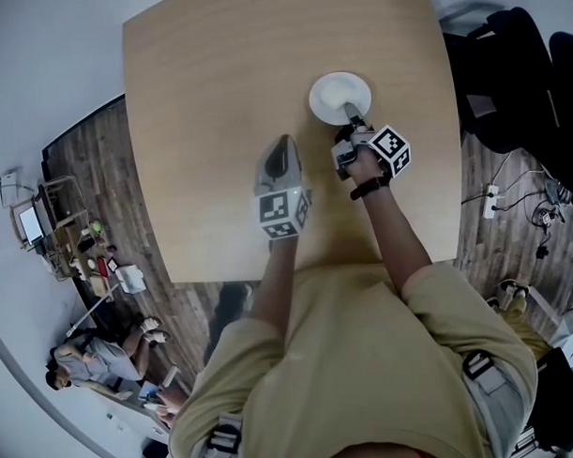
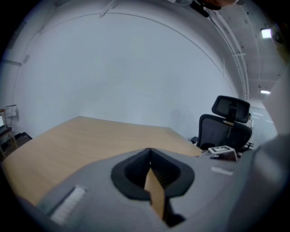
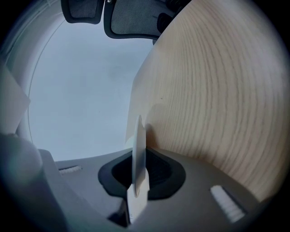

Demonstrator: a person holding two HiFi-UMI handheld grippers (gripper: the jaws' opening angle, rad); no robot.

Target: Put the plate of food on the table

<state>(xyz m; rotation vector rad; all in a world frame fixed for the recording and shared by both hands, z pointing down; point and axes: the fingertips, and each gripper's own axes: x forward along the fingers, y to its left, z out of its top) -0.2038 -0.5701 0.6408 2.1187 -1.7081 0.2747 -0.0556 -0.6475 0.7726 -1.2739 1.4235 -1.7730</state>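
white plate [image 1: 331,92], pale woodgrain table [image 1: 217,132]

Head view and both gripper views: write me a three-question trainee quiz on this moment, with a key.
1. True or false: the right gripper is shut on the rim of the white plate.
2. The left gripper holds: A) a fork; B) nothing, jaws shut; C) the plate.
3. What seat stands beyond the wooden table in the left gripper view?
Key: 1 true; 2 B; 3 a black office chair.
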